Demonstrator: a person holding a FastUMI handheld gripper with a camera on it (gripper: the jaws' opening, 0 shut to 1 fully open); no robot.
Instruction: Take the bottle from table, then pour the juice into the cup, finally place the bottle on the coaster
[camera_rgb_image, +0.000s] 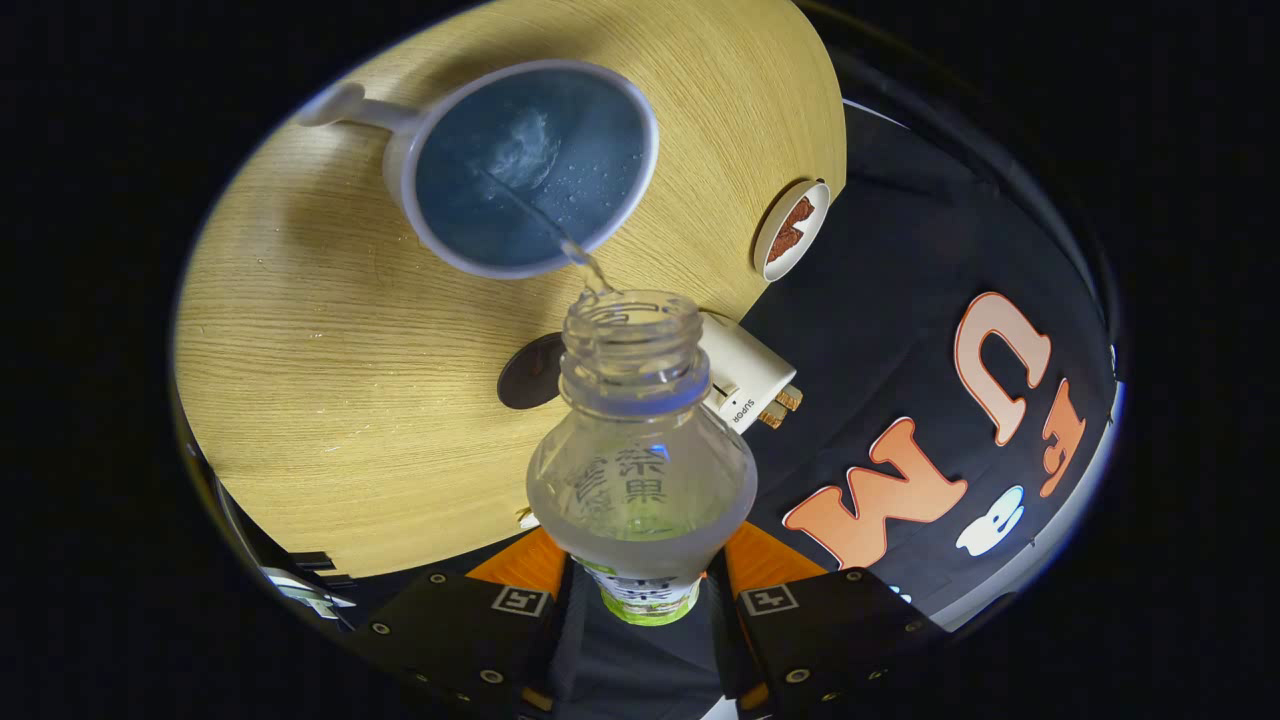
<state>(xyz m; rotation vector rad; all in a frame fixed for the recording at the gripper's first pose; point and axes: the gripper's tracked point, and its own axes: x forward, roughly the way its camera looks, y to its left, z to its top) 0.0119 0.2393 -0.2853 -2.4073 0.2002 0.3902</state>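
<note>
My gripper is shut on a clear plastic bottle with no cap, both fingers pressing its labelled body. The bottle is tipped forward, mouth toward the table. A thin stream of clear liquid runs from the mouth into a white cup with a handle, just beyond the bottle. The cup's inside looks dark blue and holds rippling liquid with bubbles. A dark round coaster lies on the wooden table, partly hidden behind the bottle's neck.
A white rectangular block with small gold studs sits at the table's edge beside the bottle neck. A small white round dish with a brown piece in it lies near the same edge. Past the edge hangs the black booth cloth.
</note>
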